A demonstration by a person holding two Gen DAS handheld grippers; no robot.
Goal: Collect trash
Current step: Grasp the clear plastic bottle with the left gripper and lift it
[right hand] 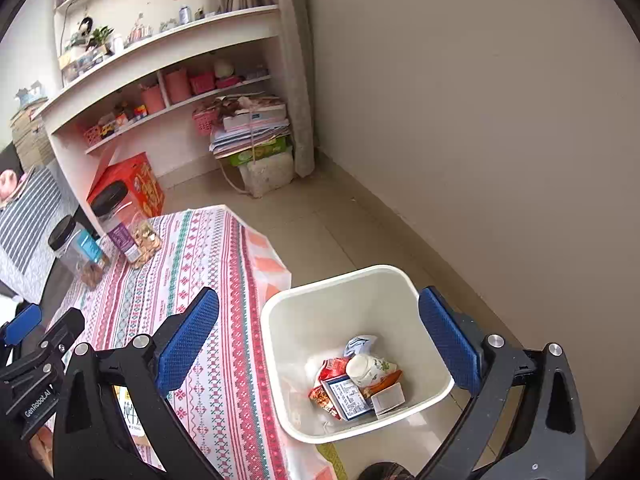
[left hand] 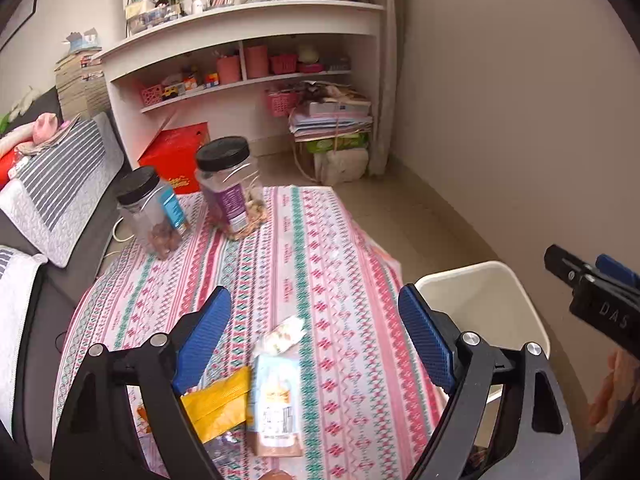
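My left gripper [left hand: 314,294] hangs open over a table with a patterned cloth [left hand: 328,248], nothing between its blue pads. Just below it lie a yellow wrapper [left hand: 218,404], a pale blue and brown packet [left hand: 274,400] and a small white wrapper [left hand: 284,334]. A white bin [left hand: 500,300] stands on the floor by the table's right edge. My right gripper [right hand: 320,296] is open and empty above that bin [right hand: 348,292]. Inside lie a small white bottle [right hand: 366,368], a red wrapper [right hand: 332,368], a blue-and-white carton [right hand: 348,396] and a little white box [right hand: 388,398].
Two clear jars with black lids [left hand: 150,212] [left hand: 230,188] stand at the table's far left. Behind them are a red box [left hand: 176,156], white shelves [left hand: 240,40] and a tied stack of papers [left hand: 332,120]. A sofa with a striped cushion [left hand: 60,184] lines the left; a wall runs along the right.
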